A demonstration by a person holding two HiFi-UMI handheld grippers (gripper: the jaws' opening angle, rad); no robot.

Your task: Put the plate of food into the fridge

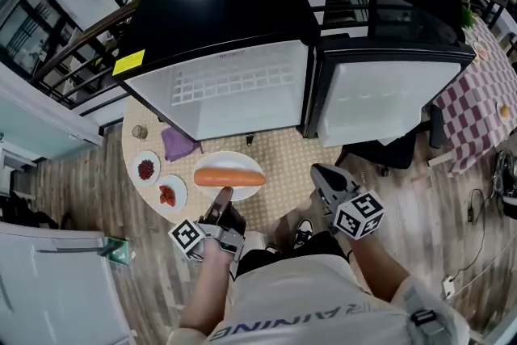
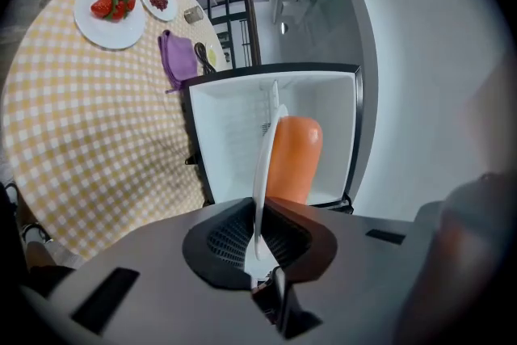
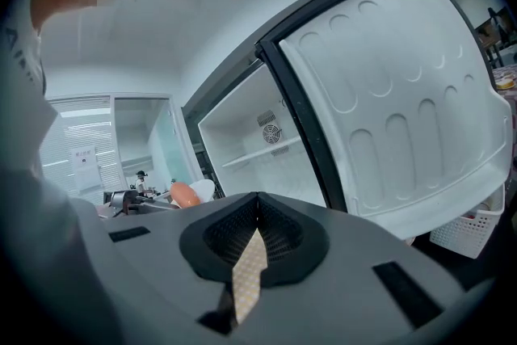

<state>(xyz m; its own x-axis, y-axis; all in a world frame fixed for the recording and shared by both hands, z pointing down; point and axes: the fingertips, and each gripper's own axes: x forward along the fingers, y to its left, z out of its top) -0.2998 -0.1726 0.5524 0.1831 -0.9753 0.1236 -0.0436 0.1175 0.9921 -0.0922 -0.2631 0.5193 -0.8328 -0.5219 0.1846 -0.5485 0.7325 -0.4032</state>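
L gripper (image 1: 221, 196) pinches rim of round white plate (image 1: 242, 159), held level so long orange food (image 1: 230, 177) won't roll, facing open black fridge (image 1: 234, 105); R gripper (image 1: 321, 174) closed, empty.

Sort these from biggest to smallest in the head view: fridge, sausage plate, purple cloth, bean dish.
1. fridge, biggest by far.
2. sausage plate.
3. purple cloth and bean dish look about alike, so I won't rank those two.
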